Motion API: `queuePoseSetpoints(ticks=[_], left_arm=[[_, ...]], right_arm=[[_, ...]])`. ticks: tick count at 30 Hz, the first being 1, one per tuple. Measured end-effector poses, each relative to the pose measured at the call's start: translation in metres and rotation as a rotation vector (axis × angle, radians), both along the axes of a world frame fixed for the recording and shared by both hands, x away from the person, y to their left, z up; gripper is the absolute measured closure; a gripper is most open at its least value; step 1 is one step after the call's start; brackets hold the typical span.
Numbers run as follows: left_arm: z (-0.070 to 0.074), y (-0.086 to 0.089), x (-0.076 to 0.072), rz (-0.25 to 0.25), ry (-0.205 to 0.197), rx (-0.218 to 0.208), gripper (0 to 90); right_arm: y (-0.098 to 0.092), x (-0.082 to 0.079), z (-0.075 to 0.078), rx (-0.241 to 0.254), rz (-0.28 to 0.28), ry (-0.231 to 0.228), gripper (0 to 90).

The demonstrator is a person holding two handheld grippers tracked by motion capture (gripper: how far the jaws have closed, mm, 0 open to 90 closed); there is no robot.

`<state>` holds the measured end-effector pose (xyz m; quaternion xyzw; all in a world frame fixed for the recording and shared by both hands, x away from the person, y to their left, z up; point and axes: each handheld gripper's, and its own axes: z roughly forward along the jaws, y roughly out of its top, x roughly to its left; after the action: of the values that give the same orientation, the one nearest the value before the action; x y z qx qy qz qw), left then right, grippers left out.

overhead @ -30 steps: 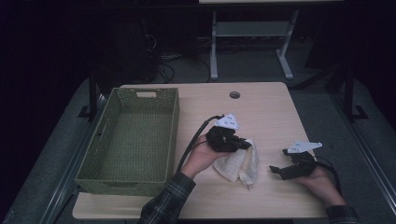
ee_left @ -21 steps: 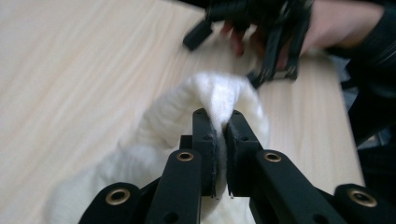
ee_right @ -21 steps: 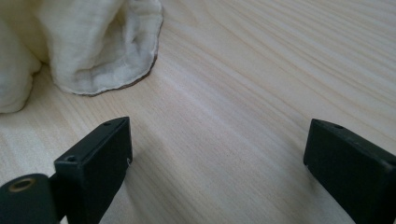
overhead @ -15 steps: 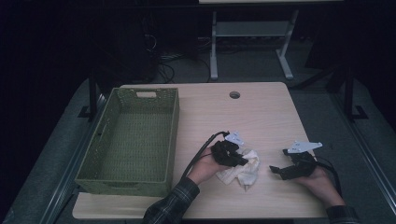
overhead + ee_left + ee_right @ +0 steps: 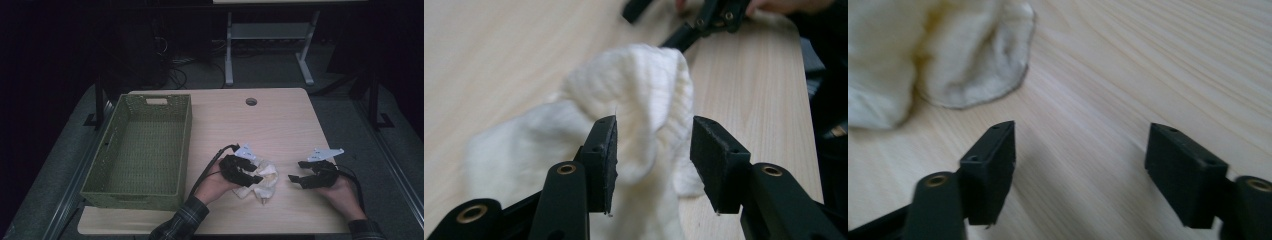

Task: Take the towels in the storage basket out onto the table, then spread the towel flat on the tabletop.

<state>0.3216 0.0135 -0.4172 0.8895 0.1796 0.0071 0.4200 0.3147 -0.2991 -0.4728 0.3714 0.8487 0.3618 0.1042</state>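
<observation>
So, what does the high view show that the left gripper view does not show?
High view alone: the green woven basket left of the cloth, and both hands from above. Left gripper view alone: the left tongs open, with a fold of the cloth between the jaws. Both: the crumpled white cloth on the light wooden table, and the right tongs.

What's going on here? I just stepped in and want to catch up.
A person works at a table with a gripper in each hand. The left gripper is open around a fold of a white cloth lying on the wood. The right gripper rests open beside it, holding nothing. A green woven basket sits on the left.
</observation>
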Motion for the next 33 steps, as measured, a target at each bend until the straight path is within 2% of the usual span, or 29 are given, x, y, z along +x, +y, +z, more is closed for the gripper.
queuePoseSetpoints(ticks=[1,2,4,8,11,14,16,17,20,23,24,25,26,27,28,30,31,33], left_arm=[[0.000,0.000,0.000,0.000,0.000,0.000,53.3],[0.003,0.011,0.002,0.053,-0.013,-0.011,53.3],[0.002,0.019,0.005,0.111,-0.012,-0.029,54.1],[-0.005,0.028,0.012,0.203,-0.027,-0.009,55.6],[-0.013,0.029,0.017,0.235,-0.047,0.031,55.6],[-0.018,0.030,0.020,0.257,-0.044,0.034,55.6],[-0.023,0.032,0.023,0.291,-0.033,0.036,55.6],[-0.027,0.033,0.026,0.295,-0.013,0.030,55.5],[-0.031,0.032,0.027,0.299,-0.012,0.040,55.5],[-0.039,0.029,0.029,0.312,-0.007,0.068,56.1],[-0.039,0.029,0.029,0.312,-0.007,0.068,56.7],[-0.043,0.029,0.030,0.311,-0.003,0.076,58.8],[-0.043,0.029,0.030,0.311,-0.003,0.076,61.1],[-0.044,0.028,0.031,0.302,-0.007,0.087,63.5],[-0.044,0.028,0.031,0.302,-0.007,0.087,68.7],[-0.044,0.025,0.030,0.293,-0.002,0.104,77.1],[-0.044,0.025,0.030,0.296,0.000,0.101,82.1],[-0.043,0.026,0.030,0.308,0.004,0.088,86.4]], right_arm=[[0.001,0.001,0.001,0.009,0.011,0.005,32.7],[0.003,0.002,0.002,0.017,0.017,0.008,34.9],[0.007,0.003,0.004,0.030,0.036,-0.007,37.9],[0.016,0.009,0.010,0.066,0.069,-0.041,44.6],[0.021,0.014,0.010,0.102,0.095,-0.028,48.7],[0.024,0.016,0.007,0.099,0.103,-0.016,50.9],[0.027,0.018,0.005,0.095,0.121,-0.008,52.8],[0.030,0.018,0.003,0.099,0.135,0.003,55.3],[0.033,0.019,0.001,0.101,0.148,0.007,57.9],[0.038,0.022,-0.001,0.095,0.170,0.011,67.6],[0.038,0.022,-0.001,0.095,0.170,0.011,67.6],[0.038,0.023,-0.002,0.096,0.178,0.012,74.3],[0.038,0.023,-0.002,0.096,0.178,0.012,74.3],[0.039,0.024,-0.001,0.101,0.187,0.023,81.2],[0.039,0.024,-0.001,0.098,0.190,0.016,84.8],[0.038,0.024,0.000,0.099,0.189,0.011,86.9],[0.037,0.023,0.001,0.099,0.183,0.006,87.1],[0.034,0.023,0.005,0.096,0.168,-0.008,87.3]])
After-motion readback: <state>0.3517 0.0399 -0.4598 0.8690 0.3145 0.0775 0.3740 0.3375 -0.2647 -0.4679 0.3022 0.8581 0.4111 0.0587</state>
